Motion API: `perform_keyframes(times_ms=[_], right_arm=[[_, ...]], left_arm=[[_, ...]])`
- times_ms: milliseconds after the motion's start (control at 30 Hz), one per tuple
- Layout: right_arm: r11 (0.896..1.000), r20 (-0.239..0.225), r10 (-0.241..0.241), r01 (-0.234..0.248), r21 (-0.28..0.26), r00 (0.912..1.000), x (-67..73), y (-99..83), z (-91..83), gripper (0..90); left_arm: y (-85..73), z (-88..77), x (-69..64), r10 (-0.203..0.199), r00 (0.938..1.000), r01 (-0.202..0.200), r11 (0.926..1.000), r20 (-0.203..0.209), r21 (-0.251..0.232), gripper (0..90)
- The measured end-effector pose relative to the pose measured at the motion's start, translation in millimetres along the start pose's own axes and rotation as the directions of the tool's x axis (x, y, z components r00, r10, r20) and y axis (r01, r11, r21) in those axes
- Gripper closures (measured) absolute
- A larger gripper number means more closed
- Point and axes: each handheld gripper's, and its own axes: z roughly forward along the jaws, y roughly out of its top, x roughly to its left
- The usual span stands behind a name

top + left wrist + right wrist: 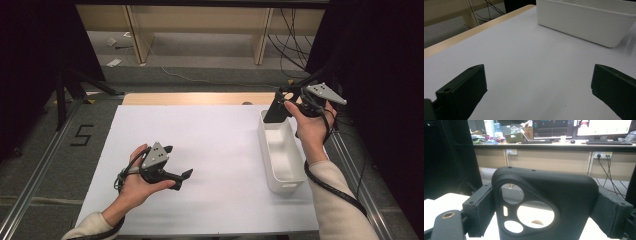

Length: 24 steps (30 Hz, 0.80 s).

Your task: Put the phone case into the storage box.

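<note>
At the left of the white-covered table [210,135], the left gripper [181,176] rests low over the bare sheet in the person's left hand [134,187], its two black fingers [464,92] spread wide with nothing between them; in the left gripper view only the white surface lies in the gap, with the white bin [586,22] standing farther off. That bin [280,172], long and narrow, sits near the table's right edge, and nothing can be seen inside it from above. Over its far end the right gripper [276,111] hangs in the person's right hand [310,127], carrying a black phone case [544,205] with large round camera cut-outs. The right gripper view has the case upright between the two fingers [477,212], pinched by its side edges with the fingers set wide apart to span it, the table visible through the cut-outs.

The case appears about to go into the bin, and the risk lies in that hold: a soft, flexible shell held only by its edges could bow or twist out of the pads if the hand tilts. Let go too high or off line, it might strike the bin's rim and tumble onto the table or over the nearby table edge. A low swing could also nudge the light bin sideways.
</note>
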Motion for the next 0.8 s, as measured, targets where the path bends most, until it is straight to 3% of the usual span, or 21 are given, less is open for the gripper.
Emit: perform_keyframes(times_ms=[800], right_arm=[[0.998,0.016,-0.010,0.009,0.068,0.9998,-4.2,-1.9,15.4,15.8]], left_arm=[[0.1,0.1,0.2,0.000,1.0000,0.000,1.0000,0.003,0.000,0.0]])
